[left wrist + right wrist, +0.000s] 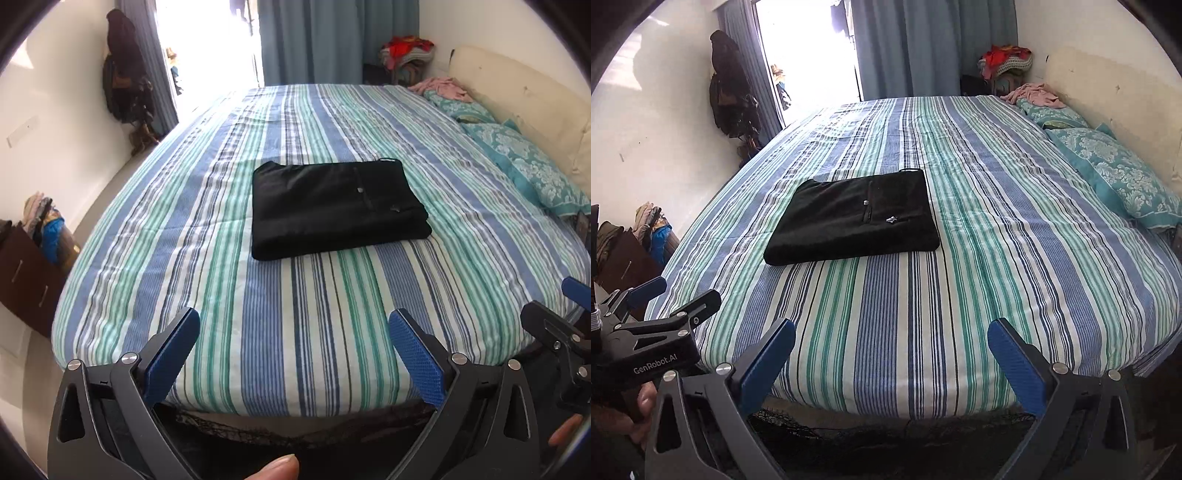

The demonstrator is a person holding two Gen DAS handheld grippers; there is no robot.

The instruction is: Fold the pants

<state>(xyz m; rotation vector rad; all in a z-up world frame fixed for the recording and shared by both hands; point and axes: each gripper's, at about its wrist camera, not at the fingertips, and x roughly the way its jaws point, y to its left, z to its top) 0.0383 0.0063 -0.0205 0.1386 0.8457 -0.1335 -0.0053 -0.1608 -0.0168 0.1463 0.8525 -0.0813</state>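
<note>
Black pants point(338, 206) folded flat on striped bed point(258, 332). Left gripper point(293, 328) and right gripper point(892, 339) both wide, empty, well apart from pants.

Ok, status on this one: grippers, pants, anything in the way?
Left gripper open, empty. Right gripper open, empty. Black pants folded flat on striped bed, clear of both. Nothing in the way.

Left gripper point(293, 336) and right gripper point(892, 347): fingers spread wide, empty, side by side, low in frame.
</note>
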